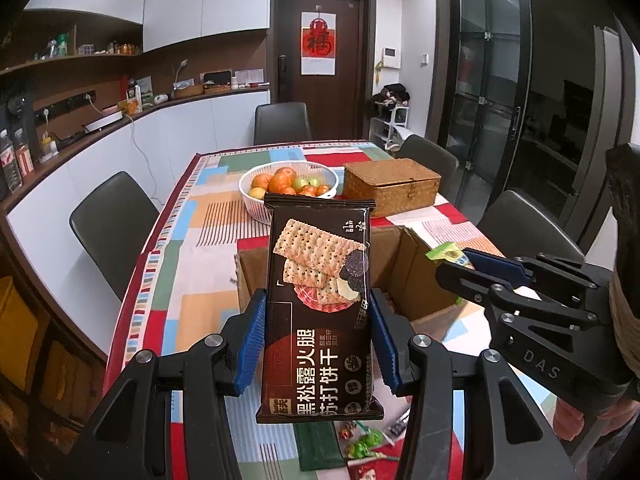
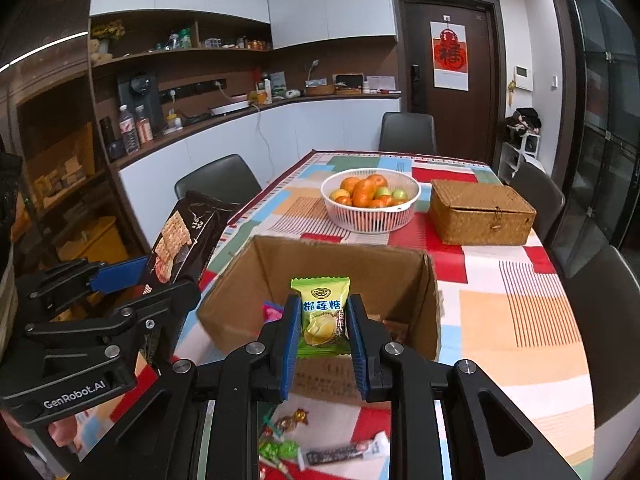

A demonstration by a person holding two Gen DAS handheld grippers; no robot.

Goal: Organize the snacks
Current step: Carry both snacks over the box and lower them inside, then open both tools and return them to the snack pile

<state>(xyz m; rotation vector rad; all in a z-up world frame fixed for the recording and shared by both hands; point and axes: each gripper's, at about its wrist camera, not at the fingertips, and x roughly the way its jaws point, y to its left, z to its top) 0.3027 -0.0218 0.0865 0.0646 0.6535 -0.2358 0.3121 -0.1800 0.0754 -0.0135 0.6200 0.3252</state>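
My left gripper (image 1: 318, 340) is shut on a dark brown soda cracker pack (image 1: 320, 304) and holds it upright above the table, just in front of the open cardboard box (image 1: 416, 276). It also shows at the left of the right wrist view (image 2: 180, 240). My right gripper (image 2: 323, 332) is shut on a green durian candy packet (image 2: 322, 316), held over the near wall of the cardboard box (image 2: 320, 260). The right gripper also shows in the left wrist view (image 1: 472, 264) with the candy (image 1: 446, 255) at its tips.
Loose wrapped candies (image 2: 288, 436) lie on the patchwork tablecloth below the grippers. A white basket of fruit (image 2: 370, 198) and a woven lidded box (image 2: 482, 212) stand behind the cardboard box. Dark chairs (image 1: 112, 220) surround the table.
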